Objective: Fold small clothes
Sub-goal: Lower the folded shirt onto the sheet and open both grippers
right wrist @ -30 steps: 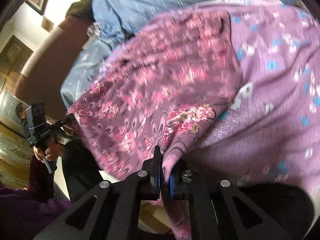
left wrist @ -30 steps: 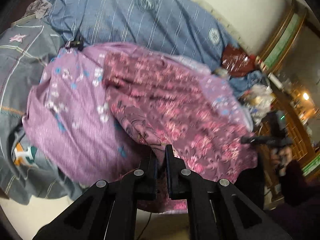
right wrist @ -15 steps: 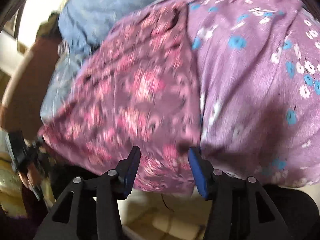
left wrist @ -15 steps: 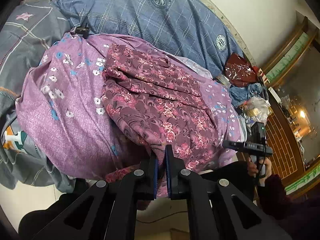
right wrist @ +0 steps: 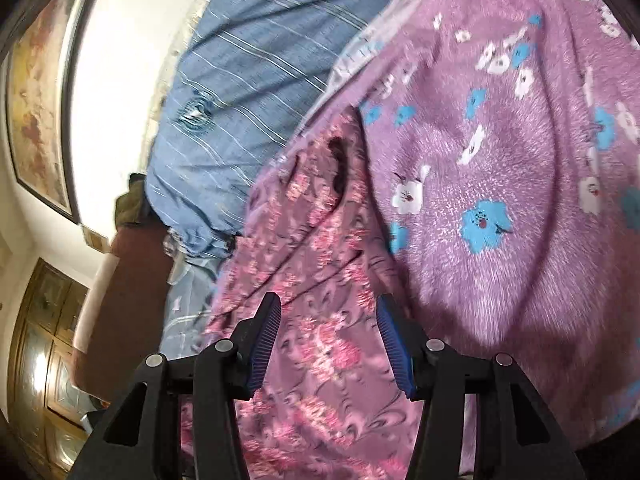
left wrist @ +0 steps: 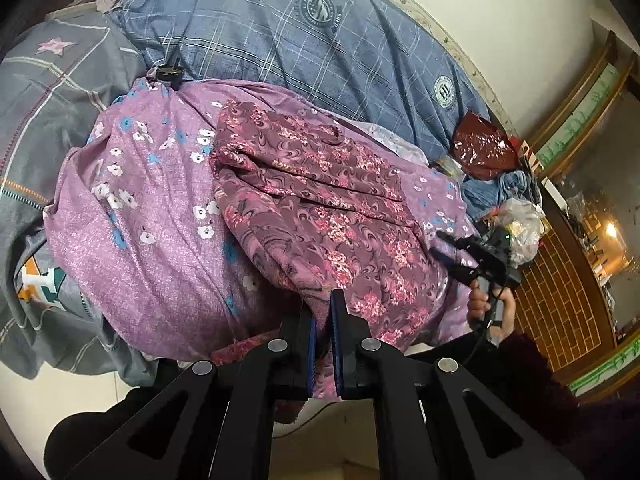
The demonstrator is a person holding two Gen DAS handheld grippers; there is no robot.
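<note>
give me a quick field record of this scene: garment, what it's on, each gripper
garment: dark floral garment, partly folded
surface: lilac flowered cloth over blue plaid bedding
left gripper: jaws shut on the garment's near edge
right gripper: jaws open, garment between them, not pinched
clutter: red bag at the bed's far end

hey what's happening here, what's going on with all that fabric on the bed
A person with a handheld gripper in each hand is folding a dark maroon floral garment that lies on a lilac flowered cloth spread over the bed. The left gripper is shut on the garment's near edge. The right gripper is open, its fingers apart just over the garment's other side, gripping nothing. A blue plaid quilt covers the bed behind.
</note>
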